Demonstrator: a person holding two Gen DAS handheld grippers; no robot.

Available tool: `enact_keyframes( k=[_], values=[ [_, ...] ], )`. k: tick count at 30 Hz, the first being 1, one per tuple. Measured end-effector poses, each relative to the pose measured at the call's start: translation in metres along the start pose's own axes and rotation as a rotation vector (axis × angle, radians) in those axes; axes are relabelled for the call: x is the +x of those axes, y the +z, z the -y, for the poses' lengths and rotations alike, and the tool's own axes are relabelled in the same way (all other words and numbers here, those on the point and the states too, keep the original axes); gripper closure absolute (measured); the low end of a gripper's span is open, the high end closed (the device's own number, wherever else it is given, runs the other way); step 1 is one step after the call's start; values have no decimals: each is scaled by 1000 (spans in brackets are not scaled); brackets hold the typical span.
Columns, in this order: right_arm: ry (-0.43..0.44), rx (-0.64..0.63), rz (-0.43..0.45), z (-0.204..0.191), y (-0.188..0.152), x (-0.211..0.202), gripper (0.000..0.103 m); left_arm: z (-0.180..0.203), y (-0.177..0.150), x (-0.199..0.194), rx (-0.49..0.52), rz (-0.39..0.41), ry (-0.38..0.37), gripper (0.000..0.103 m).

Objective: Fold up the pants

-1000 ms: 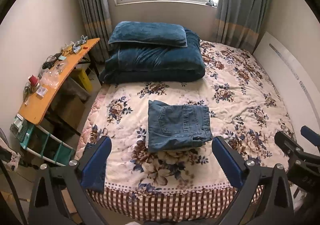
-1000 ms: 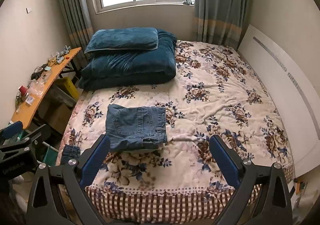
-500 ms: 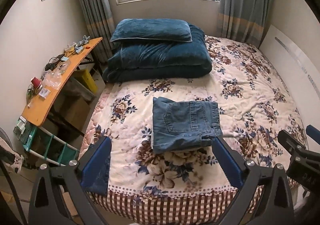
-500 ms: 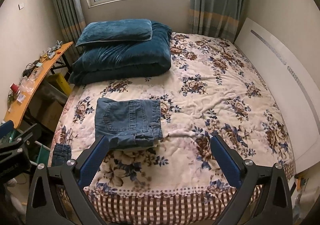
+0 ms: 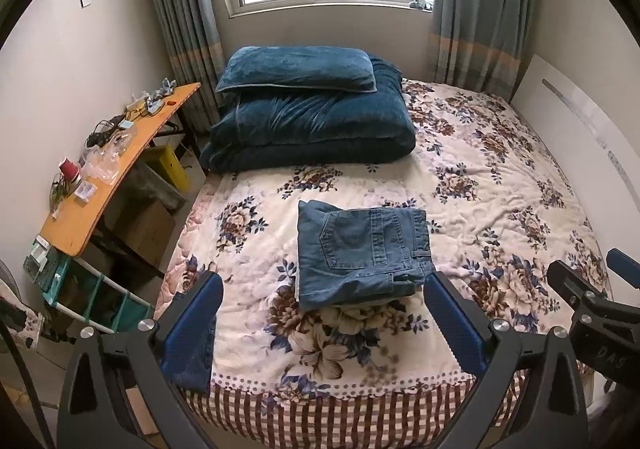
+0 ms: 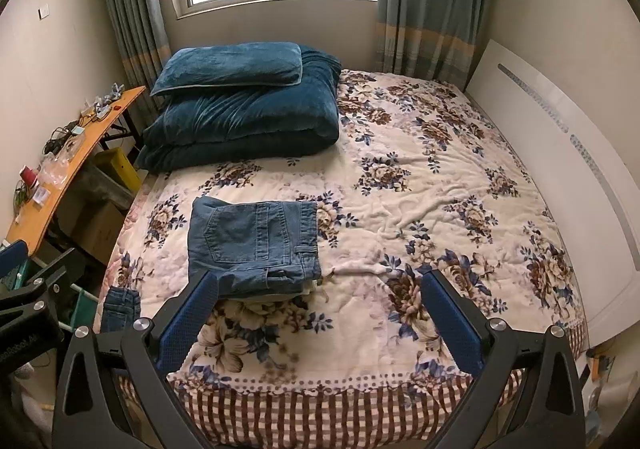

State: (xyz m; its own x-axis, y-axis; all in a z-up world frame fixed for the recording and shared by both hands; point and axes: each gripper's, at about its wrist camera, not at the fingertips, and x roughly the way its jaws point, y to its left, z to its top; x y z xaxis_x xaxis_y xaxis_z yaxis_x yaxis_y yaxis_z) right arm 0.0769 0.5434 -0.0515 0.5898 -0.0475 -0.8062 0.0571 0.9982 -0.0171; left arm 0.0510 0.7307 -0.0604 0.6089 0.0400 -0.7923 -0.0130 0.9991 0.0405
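Note:
Folded blue jeans (image 5: 362,251) lie in a neat stack on the floral bedspread (image 5: 500,217) near the bed's front left; they also show in the right wrist view (image 6: 254,245). My left gripper (image 5: 324,289) is open and empty, held back above the bed's front edge. My right gripper (image 6: 320,289) is open and empty too, to the right of the left one. Another piece of blue denim (image 6: 120,309) hangs at the bed's front left corner, partly hidden behind the left finger (image 5: 192,325).
A dark blue pillow (image 5: 296,67) lies on a folded blue duvet (image 5: 312,129) at the bed's head. An orange side table (image 5: 104,185) with clutter stands at the left. A white board (image 6: 560,169) leans along the right wall.
Both grippers have drawn back and up from the bed. The folded jeans have not moved.

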Motion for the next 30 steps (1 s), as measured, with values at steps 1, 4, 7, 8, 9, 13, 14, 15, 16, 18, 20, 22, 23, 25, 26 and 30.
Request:
enact_keyframes(
  k=[1, 4, 7, 8, 9, 13, 14, 15, 16, 18, 20, 22, 23, 25, 26, 30],
  values=[
    [0, 1, 3, 1, 0, 1, 0, 0, 1, -1, 2, 4, -1, 0],
    [0, 6, 5, 0, -1, 0, 0, -2, 7, 2, 6, 4, -4, 0],
    [-5, 10, 11, 2, -2, 1, 0, -2, 8, 3, 11, 4, -6, 0],
    [-4, 11, 10, 1, -2, 1, 0, -2, 8, 2, 10, 2, -4, 0],
    [-3, 9, 9, 1, -3, 2, 0, -2, 7, 2, 10, 3, -4, 0],
    [-4, 11, 10, -1, -3, -1, 0, -3, 6, 1, 9, 1, 0, 0],
    [-4, 11, 12, -1, -3, 0, 0, -3, 7, 3, 14, 4, 1, 0],
    [-3, 9, 11, -2, -3, 0, 0, -3, 6, 2, 14, 3, 3, 0],
    [-7, 16, 9, -3, -3, 0, 0, -1, 3, 1, 12, 3, 5, 0],
    [-6, 19, 12, -4, -3, -1, 0, 0, 2, 0, 11, 6, 8, 0],
    [-3, 16, 12, -4, -5, -2, 0, 2, -2, -2, 6, 4, 9, 0],
    [-4, 17, 13, -5, -5, -2, 0, 4, -5, -4, 7, 5, 11, 0],
    [-2, 17, 12, -4, -5, -2, 0, 4, -5, -4, 8, 6, 12, 0],
    [-3, 18, 11, -5, -5, -2, 0, 5, -6, -5, 5, 5, 12, 0],
    [-1, 18, 10, -4, -5, -2, 0, 6, -7, -6, 4, 3, 15, 0],
    [0, 15, 11, -4, -6, -2, 0, 7, -8, -8, -2, 4, 16, 0]
  ],
)
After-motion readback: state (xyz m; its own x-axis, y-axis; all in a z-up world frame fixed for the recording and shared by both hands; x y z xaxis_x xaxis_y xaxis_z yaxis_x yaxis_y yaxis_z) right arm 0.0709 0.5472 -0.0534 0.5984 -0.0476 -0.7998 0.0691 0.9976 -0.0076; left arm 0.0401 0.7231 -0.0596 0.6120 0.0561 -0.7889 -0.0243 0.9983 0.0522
